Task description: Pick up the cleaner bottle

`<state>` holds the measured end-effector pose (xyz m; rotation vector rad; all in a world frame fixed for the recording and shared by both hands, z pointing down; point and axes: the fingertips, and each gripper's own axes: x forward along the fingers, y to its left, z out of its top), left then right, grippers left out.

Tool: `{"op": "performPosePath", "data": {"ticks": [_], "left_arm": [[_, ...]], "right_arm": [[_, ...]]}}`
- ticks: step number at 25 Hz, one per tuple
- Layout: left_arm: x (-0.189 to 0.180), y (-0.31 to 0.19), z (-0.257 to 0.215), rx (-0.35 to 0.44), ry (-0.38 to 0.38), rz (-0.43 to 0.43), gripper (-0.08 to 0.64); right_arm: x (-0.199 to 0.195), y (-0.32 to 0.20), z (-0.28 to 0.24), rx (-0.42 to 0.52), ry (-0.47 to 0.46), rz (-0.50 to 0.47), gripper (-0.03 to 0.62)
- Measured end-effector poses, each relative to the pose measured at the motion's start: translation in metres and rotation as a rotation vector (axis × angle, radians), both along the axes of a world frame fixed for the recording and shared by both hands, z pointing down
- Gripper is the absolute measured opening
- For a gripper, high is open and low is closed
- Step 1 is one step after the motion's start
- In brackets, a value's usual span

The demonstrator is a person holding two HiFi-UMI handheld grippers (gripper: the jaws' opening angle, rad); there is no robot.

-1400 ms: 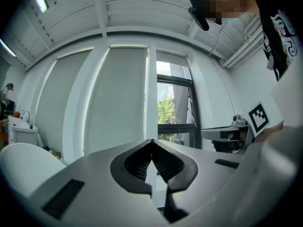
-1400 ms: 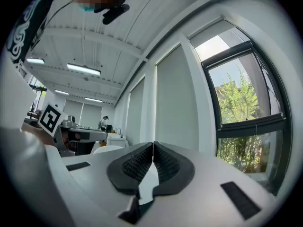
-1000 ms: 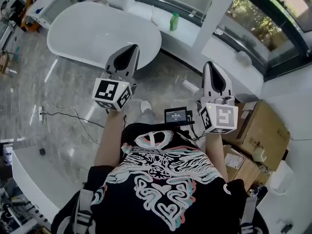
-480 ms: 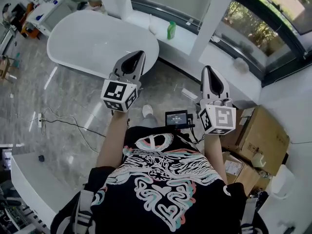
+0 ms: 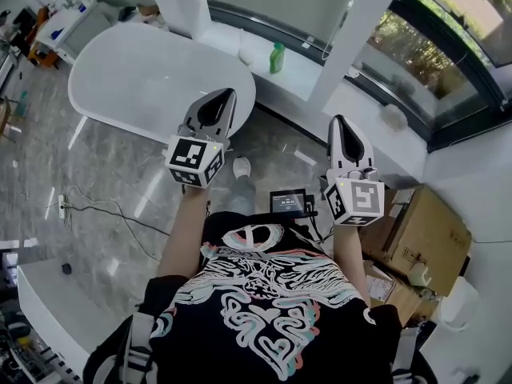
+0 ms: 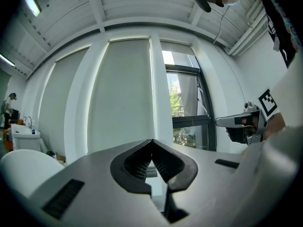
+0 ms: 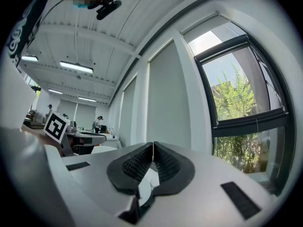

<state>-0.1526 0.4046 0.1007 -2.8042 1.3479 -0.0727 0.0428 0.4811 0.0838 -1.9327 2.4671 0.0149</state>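
A green cleaner bottle point(image 5: 277, 57) stands on the white window ledge point(image 5: 300, 64) at the top of the head view, beside a white pillar. My left gripper point(image 5: 225, 94) is held out level over the floor near the white oval table, its jaws shut on nothing. My right gripper point(image 5: 339, 122) is held out level to its right, also shut and empty. Both are well short of the bottle. In the left gripper view the shut jaws point(image 6: 152, 143) face a blind and a window. In the right gripper view the shut jaws point(image 7: 153, 145) face the window wall. The bottle shows in neither gripper view.
A white oval table point(image 5: 152, 74) stands ahead on the left. A white pillar point(image 5: 356, 30) rises beside the ledge. Cardboard boxes point(image 5: 424, 230) sit at my right. A cable point(image 5: 96, 206) trails over the marble floor at left. A small screen point(image 5: 290, 202) hangs at my chest.
I have walked forward: the ledge, the bottle and the table have come nearer and slid down in the head view. Both grippers stayed shut and level.
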Motion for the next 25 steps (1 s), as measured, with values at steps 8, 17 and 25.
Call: {"op": "performPosePath", "data": {"ticks": [8, 17, 25], "left_arm": [[0.006, -0.116, 0.002, 0.013, -0.001, 0.013, 0.014], [0.003, -0.249, 0.006, 0.005, -0.010, 0.044, 0.014], [-0.003, -0.335, 0.025, -0.020, -0.006, 0.073, 0.014]], "right_arm": [[0.000, -0.104, 0.003, 0.000, 0.003, 0.018, 0.029], [-0.004, -0.233, 0.004, -0.032, 0.024, 0.064, 0.029], [-0.014, -0.320, 0.023, -0.075, 0.030, 0.080, 0.029]]}}
